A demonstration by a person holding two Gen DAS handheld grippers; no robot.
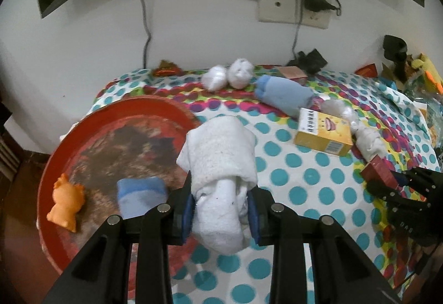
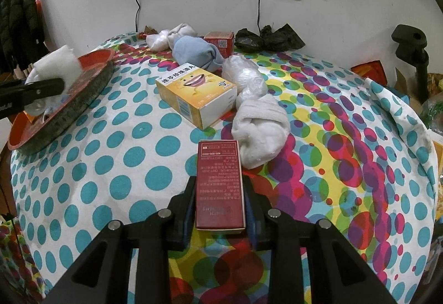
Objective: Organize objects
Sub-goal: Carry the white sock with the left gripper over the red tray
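The left tool [image 1: 221, 210] pinches a rolled white sock [image 1: 221, 165] beside the red tray [image 1: 91, 121]; the right tool [image 2: 220, 210] clamps a dark red box [image 2: 220, 182] above the spotted surface [image 2: 110, 165].

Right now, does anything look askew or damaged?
The red tray hangs past the table edge, resting tilted in the right wrist view. Its inside looks worn and dark-blotched. Nothing is spilled.

Both wrist cameras look steeply down along their tools, close over the dotted desk [image 2: 116, 165]; both views share the yellow box [image 1: 324, 135] and the wall.
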